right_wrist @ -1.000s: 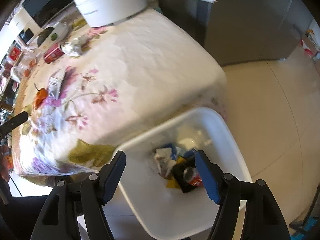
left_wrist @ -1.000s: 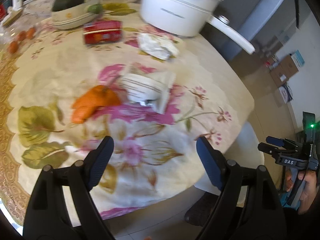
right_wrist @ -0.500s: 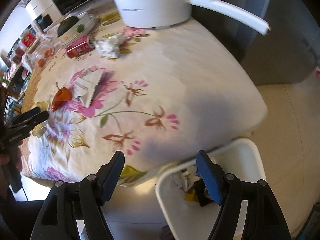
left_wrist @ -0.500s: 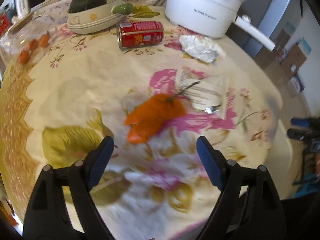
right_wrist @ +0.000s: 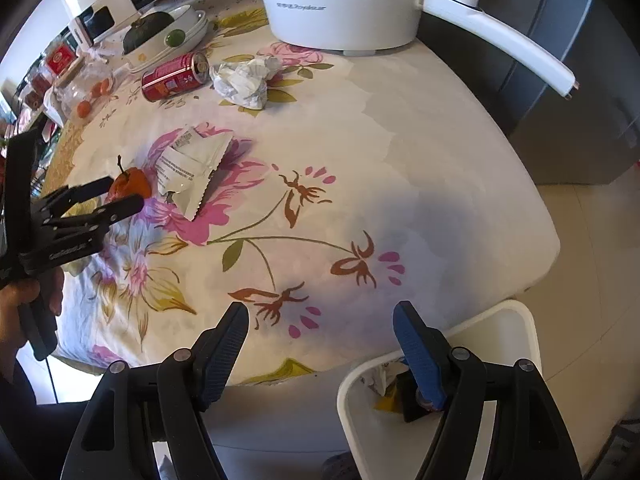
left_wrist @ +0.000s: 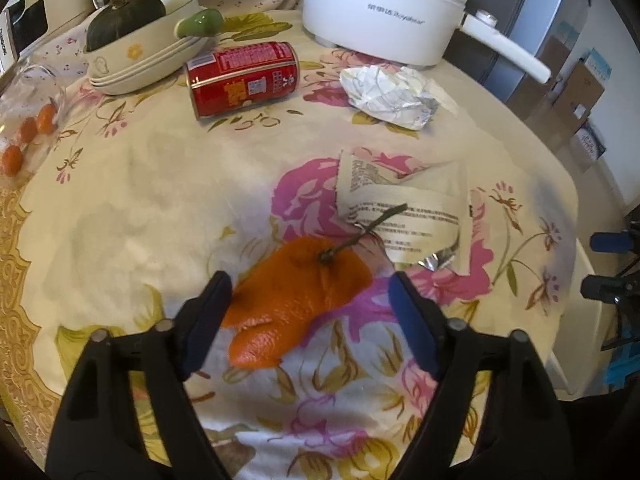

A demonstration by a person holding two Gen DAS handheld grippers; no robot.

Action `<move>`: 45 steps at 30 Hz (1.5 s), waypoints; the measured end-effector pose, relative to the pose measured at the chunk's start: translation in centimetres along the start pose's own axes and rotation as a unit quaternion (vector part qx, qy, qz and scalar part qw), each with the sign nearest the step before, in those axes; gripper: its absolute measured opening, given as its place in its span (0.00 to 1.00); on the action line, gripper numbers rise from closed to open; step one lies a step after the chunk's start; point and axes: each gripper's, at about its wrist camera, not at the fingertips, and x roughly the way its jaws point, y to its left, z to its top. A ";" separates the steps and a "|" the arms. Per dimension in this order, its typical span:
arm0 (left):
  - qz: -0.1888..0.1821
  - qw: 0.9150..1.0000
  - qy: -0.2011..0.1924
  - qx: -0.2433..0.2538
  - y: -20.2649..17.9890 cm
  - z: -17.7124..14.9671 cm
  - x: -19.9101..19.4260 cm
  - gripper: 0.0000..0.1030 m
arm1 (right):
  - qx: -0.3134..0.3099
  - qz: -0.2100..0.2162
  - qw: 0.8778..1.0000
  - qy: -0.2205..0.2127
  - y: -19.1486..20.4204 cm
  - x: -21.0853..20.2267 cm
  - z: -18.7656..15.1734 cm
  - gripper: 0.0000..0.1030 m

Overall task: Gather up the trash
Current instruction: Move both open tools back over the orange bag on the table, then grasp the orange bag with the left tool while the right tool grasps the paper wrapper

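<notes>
An orange peel with a stem (left_wrist: 296, 300) lies on the flowered tablecloth (left_wrist: 160, 200). My left gripper (left_wrist: 308, 296) is lowered around it and its jaws are closing. The left finger touches the peel's edge; the right one is still apart from it. Just past the peel lies a torn white wrapper (left_wrist: 408, 208), farther back a crumpled paper ball (left_wrist: 392, 92) and a red can (left_wrist: 244, 76) on its side. My right gripper (right_wrist: 320, 320) hangs open and empty over the table's near edge, beside a white bin (right_wrist: 516, 312) holding trash. The right wrist view also shows the left gripper (right_wrist: 120, 194) over the peel (right_wrist: 134, 184).
A white electric pot (left_wrist: 384, 4) with a long handle stands at the back. Stacked bowls (left_wrist: 140, 64) holding a dark squash sit at the back left, with small orange fruits (left_wrist: 28, 128) near the left edge. Cardboard boxes (left_wrist: 576, 92) stand on the floor at the right.
My left gripper has come down over the peel and its jaws have narrowed. My right gripper has swung from above the bin to the table's edge.
</notes>
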 end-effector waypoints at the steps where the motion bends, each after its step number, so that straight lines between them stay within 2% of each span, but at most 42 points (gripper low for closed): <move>1: 0.004 1.000 0.002 -0.002 0.0 0.1 0.1 0.69 | -0.004 0.000 1.000 -0.002 0.2 0.0 0.1 0.74; 6: 0.012 1.000 0.004 0.010 -0.1 -0.1 0.1 0.60 | -0.025 0.000 1.000 -0.011 1.3 -0.1 0.5 0.77; 9: 0.033 0.999 0.010 0.022 -0.3 -0.4 0.2 0.45 | -0.037 -0.006 0.999 -0.015 2.4 0.0 0.7 0.79; 12: 0.035 0.999 0.011 0.022 -0.1 -0.8 -0.1 0.43 | -0.045 0.001 0.999 -0.009 3.4 0.5 0.8 0.79; 15: 0.034 0.999 0.011 0.023 0.0 -1.0 -0.3 0.45 | -0.051 -0.004 0.999 -0.009 4.2 0.8 0.9 0.79; 17: 0.038 0.999 0.009 0.026 0.0 -1.1 -0.2 0.55 | -0.048 -0.001 0.999 -0.009 4.4 0.9 0.9 0.79; 18: 0.053 0.998 0.008 0.028 0.0 -1.3 0.1 0.64 | -0.047 0.002 0.999 -0.008 4.5 0.9 0.9 0.79; 21: 0.045 0.999 -0.005 0.010 0.8 -1.5 0.3 0.68 | -0.040 0.007 0.999 -0.007 4.5 1.0 0.8 0.79; 23: 0.050 0.999 -0.005 -0.004 1.2 -1.2 0.3 0.64 | -0.040 0.004 0.999 -0.007 4.5 1.0 0.6 0.79; 28: 0.055 0.998 0.007 -0.024 1.9 -0.9 -0.3 0.26 | -0.037 -0.004 0.999 -0.013 4.4 0.7 1.4 0.79; 30: 0.055 0.998 0.013 -0.034 2.5 -0.8 -0.5 0.26 | -0.043 0.002 0.999 -0.020 4.7 0.5 2.3 0.79; 33: 0.055 0.997 0.018 -0.056 3.3 -1.2 -1.5 0.25 | -0.080 0.000 0.996 -0.032 6.2 0.4 4.0 0.80; 38: 0.050 0.995 0.023 -0.086 4.8 -2.0 -2.9 0.25 | -0.169 0.010 0.985 -0.043 10.6 1.6 7.0 0.82; 45: 0.047 0.993 0.026 -0.107 6.2 -2.5 -4.2 0.25 | -0.253 0.005 0.967 -0.013 15.6 5.9 9.8 0.83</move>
